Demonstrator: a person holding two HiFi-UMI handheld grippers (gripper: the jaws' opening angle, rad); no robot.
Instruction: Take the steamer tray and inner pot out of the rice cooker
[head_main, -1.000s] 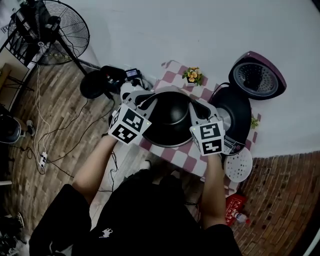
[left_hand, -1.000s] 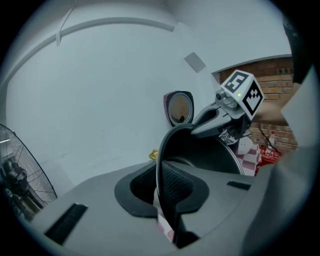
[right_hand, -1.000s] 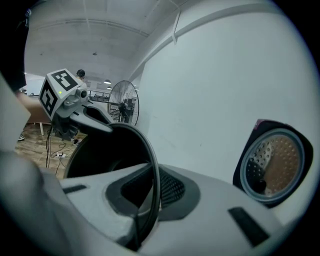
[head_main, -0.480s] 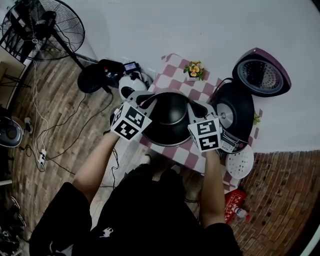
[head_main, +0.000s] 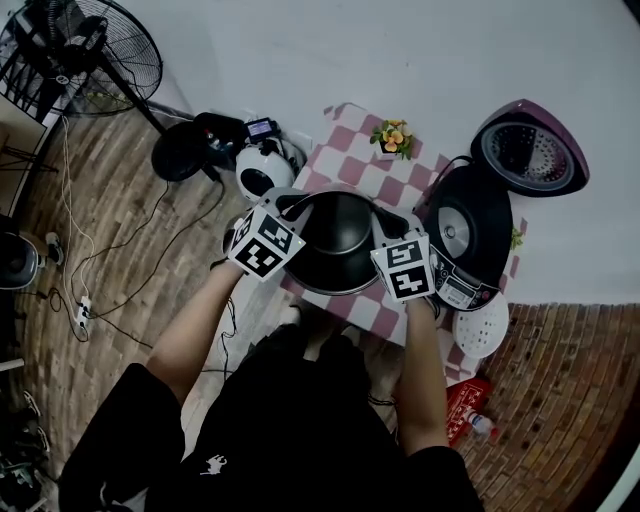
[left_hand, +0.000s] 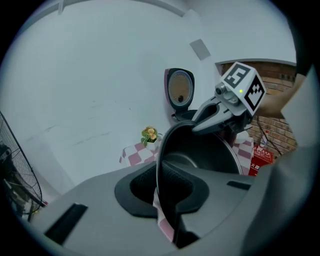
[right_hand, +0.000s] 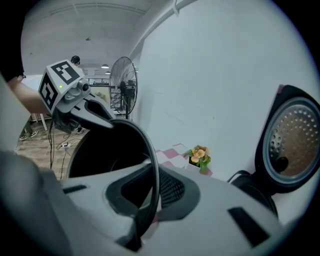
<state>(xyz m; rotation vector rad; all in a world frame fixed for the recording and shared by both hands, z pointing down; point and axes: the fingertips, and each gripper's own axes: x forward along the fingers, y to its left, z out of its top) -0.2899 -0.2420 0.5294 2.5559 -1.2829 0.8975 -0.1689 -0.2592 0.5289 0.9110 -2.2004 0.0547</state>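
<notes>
The black inner pot hangs over the left half of the checkered table, held by its rim from both sides. My left gripper is shut on the pot's left rim. My right gripper is shut on the right rim. The rice cooker stands to the right with its purple lid swung up. The white steamer tray lies at the table's right front corner. In each gripper view the other gripper shows across the pot.
A small flower pot stands at the table's back edge. On the wooden floor to the left are a standing fan, a dark round device, a white appliance and cables. A red box lies below the table at right.
Both grippers have come down with the pot, which now sits lower and closer to the checkered table. The grip on both rims is unchanged.
</notes>
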